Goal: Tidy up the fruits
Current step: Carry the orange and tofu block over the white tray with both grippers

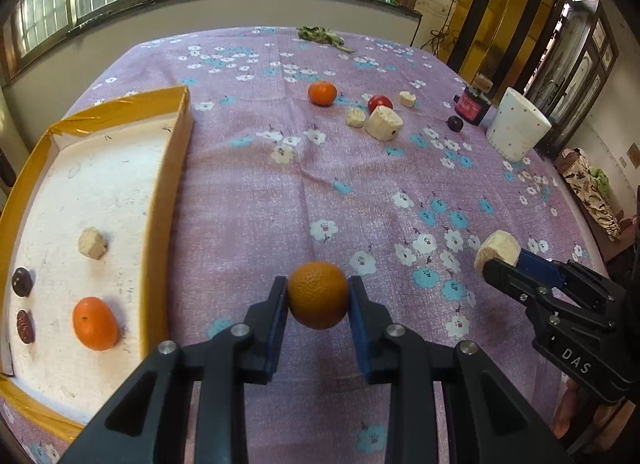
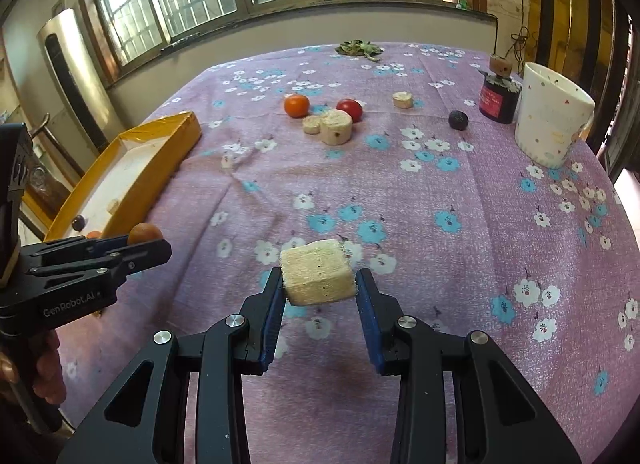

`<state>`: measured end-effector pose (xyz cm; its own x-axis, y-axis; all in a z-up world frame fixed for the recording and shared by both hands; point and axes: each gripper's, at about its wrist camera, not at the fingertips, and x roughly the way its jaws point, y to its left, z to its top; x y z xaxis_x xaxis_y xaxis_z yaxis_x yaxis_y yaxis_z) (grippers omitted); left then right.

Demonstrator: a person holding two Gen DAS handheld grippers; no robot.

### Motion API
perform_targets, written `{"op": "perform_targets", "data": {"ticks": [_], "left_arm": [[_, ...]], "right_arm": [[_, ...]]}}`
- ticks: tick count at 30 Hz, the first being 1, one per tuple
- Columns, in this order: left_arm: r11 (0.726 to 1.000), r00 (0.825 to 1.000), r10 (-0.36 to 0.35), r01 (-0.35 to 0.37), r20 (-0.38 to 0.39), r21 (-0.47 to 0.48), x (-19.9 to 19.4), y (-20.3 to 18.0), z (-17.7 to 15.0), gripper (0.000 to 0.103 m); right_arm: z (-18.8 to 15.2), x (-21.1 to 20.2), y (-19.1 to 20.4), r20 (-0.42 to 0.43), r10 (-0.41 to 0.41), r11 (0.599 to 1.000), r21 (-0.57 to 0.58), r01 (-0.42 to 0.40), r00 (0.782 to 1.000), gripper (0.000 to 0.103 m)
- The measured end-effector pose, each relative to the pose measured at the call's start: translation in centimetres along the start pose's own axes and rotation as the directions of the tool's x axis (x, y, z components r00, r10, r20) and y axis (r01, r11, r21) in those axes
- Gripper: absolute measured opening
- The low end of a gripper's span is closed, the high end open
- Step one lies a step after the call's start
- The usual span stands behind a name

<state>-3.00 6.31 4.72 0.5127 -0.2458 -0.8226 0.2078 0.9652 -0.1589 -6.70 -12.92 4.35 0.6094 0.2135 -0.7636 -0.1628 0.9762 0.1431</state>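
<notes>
My left gripper [image 1: 318,296] is clamped on a mandarin [image 1: 318,295], round with no clear long axis, held above the cloth at 3 o'clock of the yellow tray [image 1: 176,168]. My right gripper [image 2: 318,284] pinches a pale cane chunk [image 2: 317,272], long axis crosswise between the pads; both grippers pitch downward toward 12 o'clock.

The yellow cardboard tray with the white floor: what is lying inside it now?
Inside the yellow cardboard tray lie an orange mandarin, a pale cut chunk, a dark round fruit and a reddish-brown date-like fruit. The image edge cuts off its nearest corner.
</notes>
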Motion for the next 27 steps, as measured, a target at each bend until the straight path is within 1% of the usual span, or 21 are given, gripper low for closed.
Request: {"op": "perform_targets", "data": {"ticks": [7,14,20,27], "left_arm": [[1.0,0.998,-0.002,0.001,0.058,0.002,-2.5,1.4,0.4,0.032],[0.999,0.996,0.009,-0.005,0.087,-0.036,-3.7,4.0,0.6,0.032],[0.995,0.994,0.037,-0.027,0.106,-0.095,-4.7,7.4,0.7,0.032],[0.981,0.987,0.099,-0.076,0.125,-0.181,-6.1,12.6,0.5,0.032]], "right_arm": [[0.8,-0.4,2.7,0.018,0.011,0.999,-0.032,-0.011,1.0,0.034],[1.6,0.0,5.2,0.018,0.028,0.998,-0.062,-0.027,0.999,0.034],[2.8,0.7,8.2,0.019,0.062,0.993,-0.106,-0.06,0.998,0.034],[4.8,2.1,12.5,0.008,0.131,0.98,-0.154,-0.128,0.991,0.034]]}}
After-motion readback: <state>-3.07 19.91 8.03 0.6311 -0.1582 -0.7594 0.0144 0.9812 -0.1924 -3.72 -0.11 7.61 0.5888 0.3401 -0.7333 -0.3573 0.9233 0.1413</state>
